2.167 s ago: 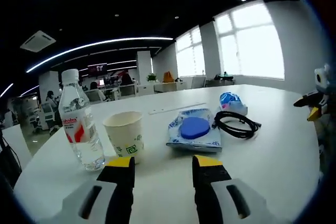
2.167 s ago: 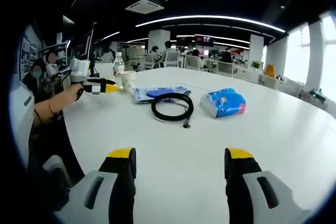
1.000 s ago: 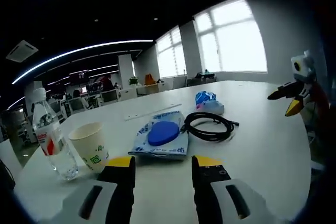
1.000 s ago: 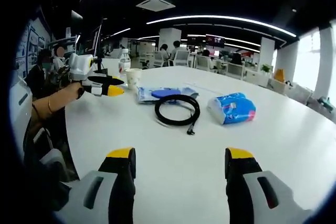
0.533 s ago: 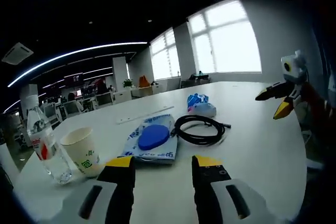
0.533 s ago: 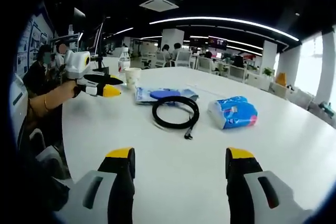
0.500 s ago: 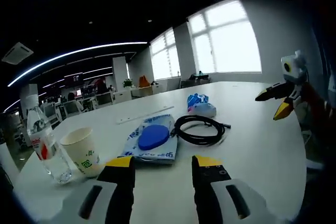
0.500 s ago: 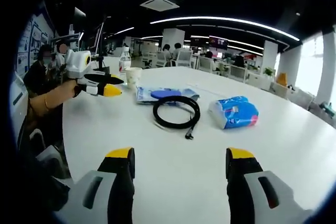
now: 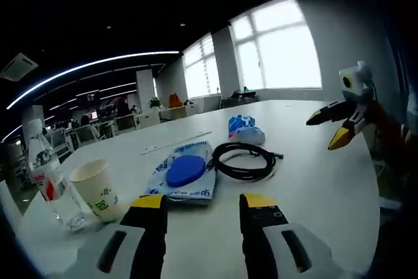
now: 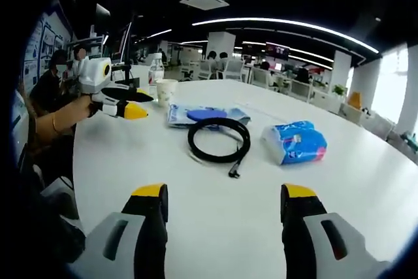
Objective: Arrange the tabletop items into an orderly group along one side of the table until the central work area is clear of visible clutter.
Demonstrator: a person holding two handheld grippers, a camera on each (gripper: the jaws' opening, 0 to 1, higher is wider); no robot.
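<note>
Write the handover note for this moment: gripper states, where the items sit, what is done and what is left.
Left gripper: open, empty, above the table near the wipes pack.
Right gripper: open, empty, facing the cable.
Items lie in a loose row across the white table: water bottle, paper cup, wipes pack, coiled black cable, blue tissue pack.
Done: nothing grasped or visibly grouped to one side.
Left: move all five items to one side in a tidy group and clear the middle.

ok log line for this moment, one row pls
left gripper open, empty | right gripper open, empty | cable, tissue pack, wipes pack, cup, bottle untouched
</note>
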